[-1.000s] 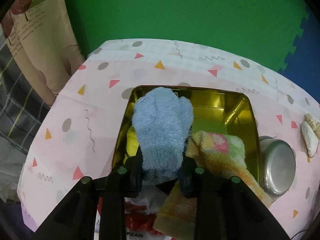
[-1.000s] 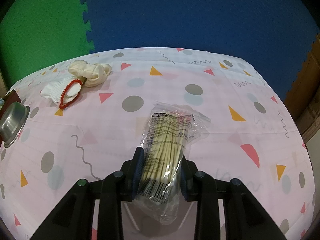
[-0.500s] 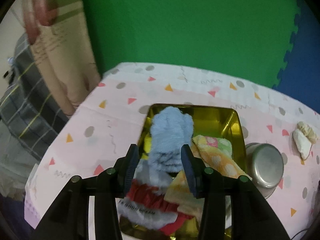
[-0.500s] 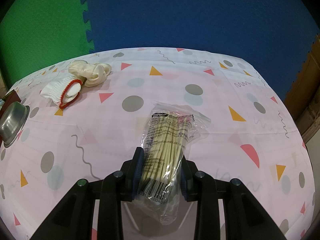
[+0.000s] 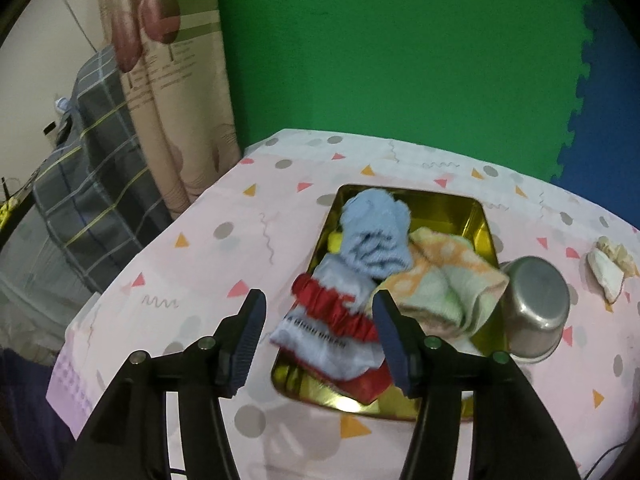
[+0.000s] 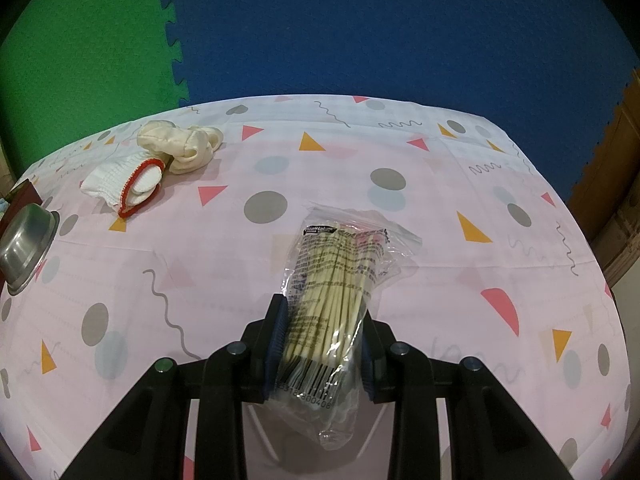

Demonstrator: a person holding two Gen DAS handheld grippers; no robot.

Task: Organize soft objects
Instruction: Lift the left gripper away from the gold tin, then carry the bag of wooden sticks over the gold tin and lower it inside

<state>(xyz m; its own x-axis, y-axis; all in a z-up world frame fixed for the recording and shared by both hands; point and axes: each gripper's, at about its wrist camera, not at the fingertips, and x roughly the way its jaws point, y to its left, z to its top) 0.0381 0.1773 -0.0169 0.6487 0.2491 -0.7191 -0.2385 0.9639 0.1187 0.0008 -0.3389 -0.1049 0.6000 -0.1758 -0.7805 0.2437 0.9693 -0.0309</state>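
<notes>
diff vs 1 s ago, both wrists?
The left gripper let go of the blue sock, which now lies in the gold tin on the other cloths. Its jaws are opening with nothing between them, and it has pulled back from the tin, so more of the table shows. Unchanged: the right gripper stays clamped on the bag of sticks; the white glove and steel bowl haven't moved.

Home room, curtain (image 5: 176, 92), tablecloth-covered table (image 6: 320, 184)
</notes>
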